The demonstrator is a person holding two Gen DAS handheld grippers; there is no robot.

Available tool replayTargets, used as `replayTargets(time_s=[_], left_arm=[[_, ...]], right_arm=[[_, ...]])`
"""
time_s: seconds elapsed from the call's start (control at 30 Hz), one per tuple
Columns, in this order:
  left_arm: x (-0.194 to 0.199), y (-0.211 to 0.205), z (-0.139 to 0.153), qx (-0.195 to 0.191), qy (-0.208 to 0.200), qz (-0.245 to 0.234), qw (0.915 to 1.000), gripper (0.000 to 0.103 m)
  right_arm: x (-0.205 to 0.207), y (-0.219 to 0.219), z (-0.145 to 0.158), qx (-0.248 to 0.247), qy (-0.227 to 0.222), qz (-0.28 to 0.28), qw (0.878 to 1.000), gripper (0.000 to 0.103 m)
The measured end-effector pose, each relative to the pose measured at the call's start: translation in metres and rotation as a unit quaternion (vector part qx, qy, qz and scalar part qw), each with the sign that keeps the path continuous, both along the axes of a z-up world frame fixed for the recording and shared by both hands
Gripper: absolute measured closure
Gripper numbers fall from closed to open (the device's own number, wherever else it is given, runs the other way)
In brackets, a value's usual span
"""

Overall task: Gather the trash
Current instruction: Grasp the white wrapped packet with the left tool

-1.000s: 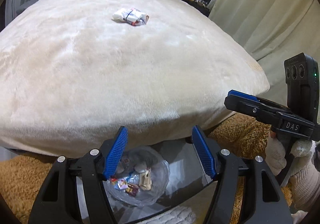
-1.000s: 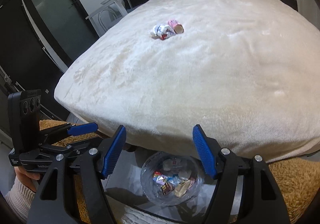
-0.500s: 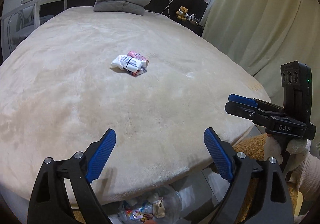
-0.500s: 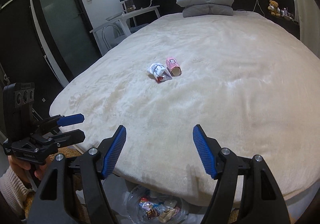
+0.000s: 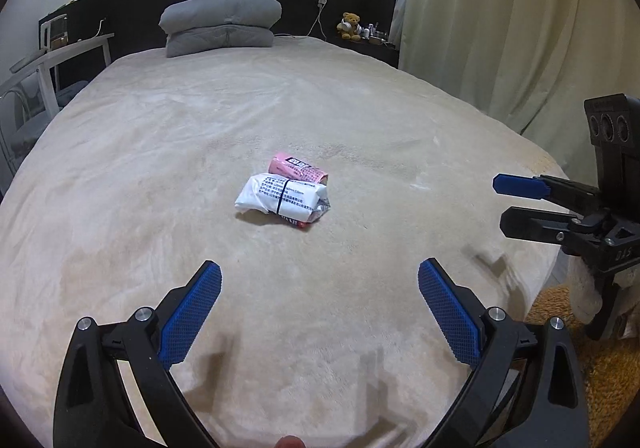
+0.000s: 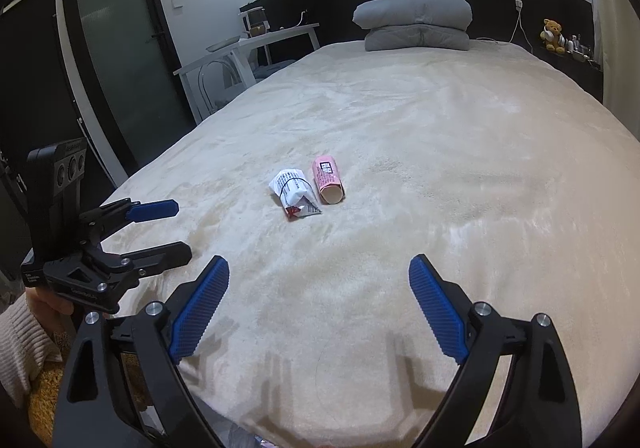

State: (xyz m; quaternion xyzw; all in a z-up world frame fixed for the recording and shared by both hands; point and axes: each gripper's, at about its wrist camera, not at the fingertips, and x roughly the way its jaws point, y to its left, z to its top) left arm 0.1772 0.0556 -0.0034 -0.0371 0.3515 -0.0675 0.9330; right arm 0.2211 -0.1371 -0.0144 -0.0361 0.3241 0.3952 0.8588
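Observation:
A white crumpled wrapper with a black band lies mid-bed, touching a pink paper tube behind it. In the right wrist view the wrapper lies left of the pink tube. My left gripper is open and empty above the bed's near part, short of the trash. My right gripper is open and empty too, also short of the trash. Each gripper shows in the other's view, the right one at right, the left one at left.
The beige bed cover fills the view. Folded grey bedding lies at the headboard. A white desk and chair stand left of the bed, curtains on the right. A brown rug lies below the bed's foot.
Both grippers rose from the glass bowl of trash below the bed's foot to above the bed and moved toward the wrapper and tube. The bowl has dropped out of view.

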Motion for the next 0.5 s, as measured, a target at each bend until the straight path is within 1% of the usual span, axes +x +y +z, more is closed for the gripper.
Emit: replayTargets(time_s=[0.13, 0.27, 0.3, 0.5], left_arm=[[0.026, 0.009, -0.008, 0.001, 0.004, -0.009, 1.0, 0.006], [0.051, 0.015, -0.021, 0.017, 0.008, -0.014, 0.9997, 0.006], [0.057, 0.017, -0.024, 0.02, 0.01, -0.016, 0.9996, 0.006], [0.087, 0.023, -0.034, 0.029, 0.011, -0.018, 0.9994, 0.006]], right_arm=[[0.014, 0.005, 0.002, 0.009, 0.004, 0.005, 1.0, 0.013], [0.025, 0.012, 0.003, 0.007, 0.002, 0.015, 1.0, 0.013], [0.028, 0.013, 0.002, 0.007, 0.004, 0.017, 1.0, 0.003], [0.034, 0.016, 0.004, 0.014, 0.006, 0.019, 1.0, 0.004]])
